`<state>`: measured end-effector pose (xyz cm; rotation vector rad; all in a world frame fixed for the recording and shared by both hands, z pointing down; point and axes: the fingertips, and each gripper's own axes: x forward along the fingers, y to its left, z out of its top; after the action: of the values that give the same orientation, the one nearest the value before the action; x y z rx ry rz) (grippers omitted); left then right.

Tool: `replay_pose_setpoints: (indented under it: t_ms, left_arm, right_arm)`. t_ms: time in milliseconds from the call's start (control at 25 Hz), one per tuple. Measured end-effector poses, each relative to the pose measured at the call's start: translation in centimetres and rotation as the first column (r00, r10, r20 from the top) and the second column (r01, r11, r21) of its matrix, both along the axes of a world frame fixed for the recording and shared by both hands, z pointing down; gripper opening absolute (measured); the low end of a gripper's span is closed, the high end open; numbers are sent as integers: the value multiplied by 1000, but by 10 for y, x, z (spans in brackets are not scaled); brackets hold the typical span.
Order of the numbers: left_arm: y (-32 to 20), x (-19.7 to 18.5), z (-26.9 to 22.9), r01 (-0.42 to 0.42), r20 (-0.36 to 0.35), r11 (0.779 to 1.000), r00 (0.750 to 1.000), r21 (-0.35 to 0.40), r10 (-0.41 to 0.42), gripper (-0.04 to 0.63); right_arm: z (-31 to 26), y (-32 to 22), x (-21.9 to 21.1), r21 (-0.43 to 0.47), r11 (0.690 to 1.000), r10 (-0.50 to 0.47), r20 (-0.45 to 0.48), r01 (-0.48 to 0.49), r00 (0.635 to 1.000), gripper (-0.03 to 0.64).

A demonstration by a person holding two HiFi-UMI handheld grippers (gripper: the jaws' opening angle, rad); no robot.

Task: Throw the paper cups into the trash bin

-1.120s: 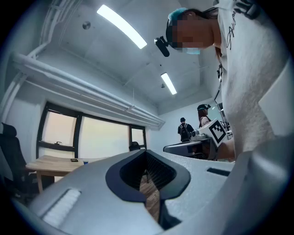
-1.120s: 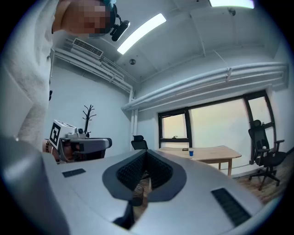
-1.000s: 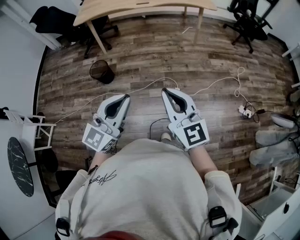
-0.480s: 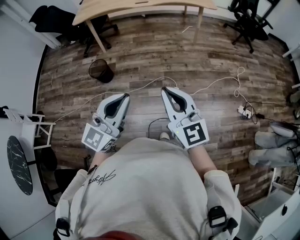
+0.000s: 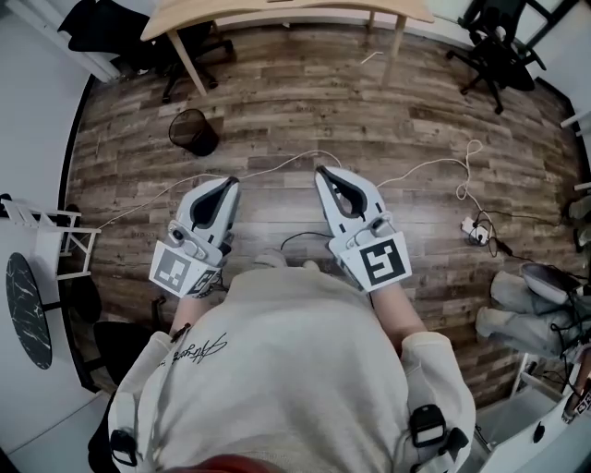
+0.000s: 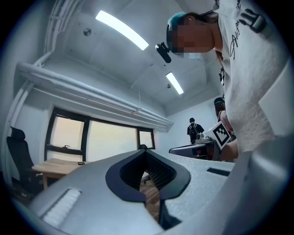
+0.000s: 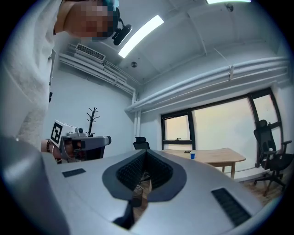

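Though empty, the left gripper (image 5: 226, 183) and right gripper (image 5: 325, 173) are clenched. A black mesh trash bin (image 5: 194, 132) stands by a corner of the wooden desk (image 5: 231, 17); a small blue cup (image 7: 192, 155) sits on its tabletop.

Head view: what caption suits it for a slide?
Person holds left gripper and right gripper, jaws shut and empty, above a plank floor; black mesh trash bin near a wooden table.

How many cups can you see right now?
1: a small blue cup on the wooden table, seen in the right gripper view. Others may be hidden.
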<state>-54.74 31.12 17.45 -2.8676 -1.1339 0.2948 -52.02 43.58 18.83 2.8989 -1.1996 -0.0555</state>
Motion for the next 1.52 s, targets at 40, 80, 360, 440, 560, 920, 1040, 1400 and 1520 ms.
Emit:
replay_pose_setpoints:
  t_ms: [40,80,360,440,560,920,1040,1400,1520]
  left_arm:
    - [0,1,0,13,-1,1000,1000,-3,-13,5]
    - [0,2,1,24,-1,1000,1000,-6,-24,5]
    - [-14,25,9,56,14,998,998,-19,-55,5]
    - [-20,42,12,48,8,999,999,-17,-48,5]
    - [-29,73,13,29,-5,999,1000,-15,-29,5]
    - [-51,188,3,-30,-31,999,999,-17,30,5]
    - [-63,228,1,-49,-18,999,999,1,49,5]
    - [-108,355,-13,-90,-13,996,996,-7,90,5]
    - [-120,385,-14,-103,-13,995,995,-7,103,5]
  right_arm:
    - [3,2,2,-5,1000,-7,6,7,1000,8]
    - [5,3,5,-9,1000,-13,10,13,1000,8]
    - [12,-6,31,-27,999,-40,-4,40,999,8]
    - [14,-13,48,-31,999,-32,-13,32,999,8]
    - [13,-23,76,-41,999,-19,-38,18,999,8]
    - [0,-49,187,-37,999,17,-76,-20,997,8]
    - [-7,-66,227,-25,999,22,-85,-24,996,8]
    - [-21,-101,349,-6,996,93,-69,-94,993,8]
    - [-22,-112,378,-7,994,111,-66,-112,992,8]
